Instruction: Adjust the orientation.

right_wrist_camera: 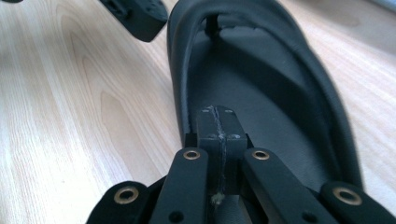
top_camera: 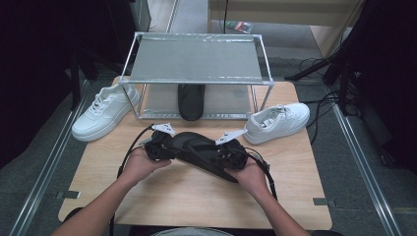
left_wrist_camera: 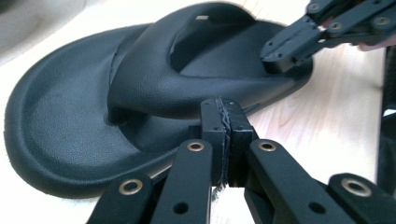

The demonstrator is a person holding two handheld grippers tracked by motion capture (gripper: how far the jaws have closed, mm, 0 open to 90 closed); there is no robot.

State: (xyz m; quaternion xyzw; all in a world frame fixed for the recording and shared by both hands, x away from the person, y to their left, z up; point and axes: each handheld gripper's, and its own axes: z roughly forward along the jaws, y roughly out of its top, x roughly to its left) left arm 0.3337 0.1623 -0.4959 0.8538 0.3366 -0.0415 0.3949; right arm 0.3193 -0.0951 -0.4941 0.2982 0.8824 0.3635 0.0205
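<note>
The black sandal [top_camera: 199, 150] lies mid-table before the rack [top_camera: 196, 73]. My left gripper [left_wrist_camera: 223, 116] and right gripper [right_wrist_camera: 218, 122] pinch opposite rims (jaws nearly meeting). I'd lift both ends evenly, keeping it level.

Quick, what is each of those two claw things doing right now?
Left gripper: shut on the black rubber thong sandal's edge.
Right gripper: shut on the sandal's heel rim.

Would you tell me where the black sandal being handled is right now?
In the high view, the black sandal lies mid-table between the left gripper and right gripper, in front of the metal rack.
</note>
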